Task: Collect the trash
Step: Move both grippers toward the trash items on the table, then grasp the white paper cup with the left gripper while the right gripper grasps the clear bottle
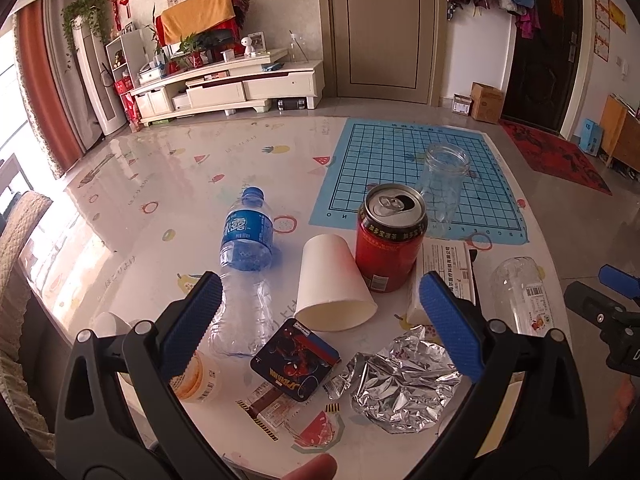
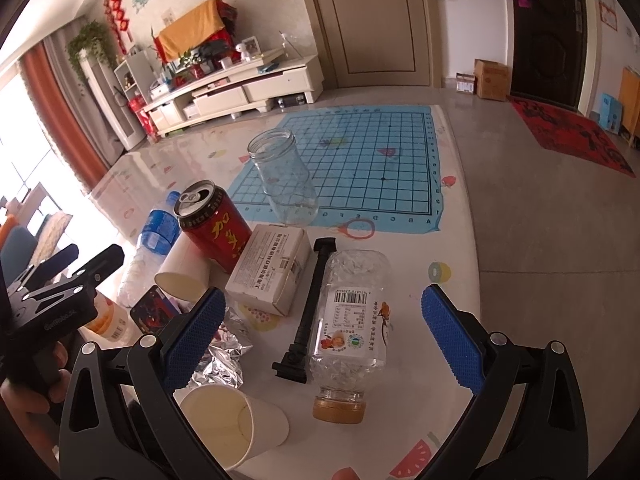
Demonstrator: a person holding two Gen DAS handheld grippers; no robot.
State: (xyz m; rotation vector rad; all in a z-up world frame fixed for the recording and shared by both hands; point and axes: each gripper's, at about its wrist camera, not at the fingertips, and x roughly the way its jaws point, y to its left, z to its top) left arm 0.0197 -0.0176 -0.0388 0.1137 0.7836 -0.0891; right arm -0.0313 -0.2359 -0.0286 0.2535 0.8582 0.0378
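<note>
Trash lies on the table. In the left wrist view: a blue-capped plastic bottle [image 1: 244,264] on its side, a tipped white paper cup [image 1: 334,284], a red can [image 1: 390,238] upright, a Spider-Man packet [image 1: 295,361] and crumpled foil [image 1: 404,376]. My left gripper [image 1: 320,324] is open above the cup and packet. In the right wrist view: a clear juice bottle [image 2: 352,328] on its side, a white box [image 2: 270,274], another paper cup [image 2: 230,420]. My right gripper [image 2: 320,332] is open around the juice bottle.
An empty glass jar [image 2: 286,178] stands on a blue grid mat [image 2: 360,152]. A black rod [image 2: 308,312] lies beside the juice bottle. A small orange-label bottle [image 1: 196,380] lies under my left finger. The table edge [image 2: 464,240] runs on the right, floor beyond.
</note>
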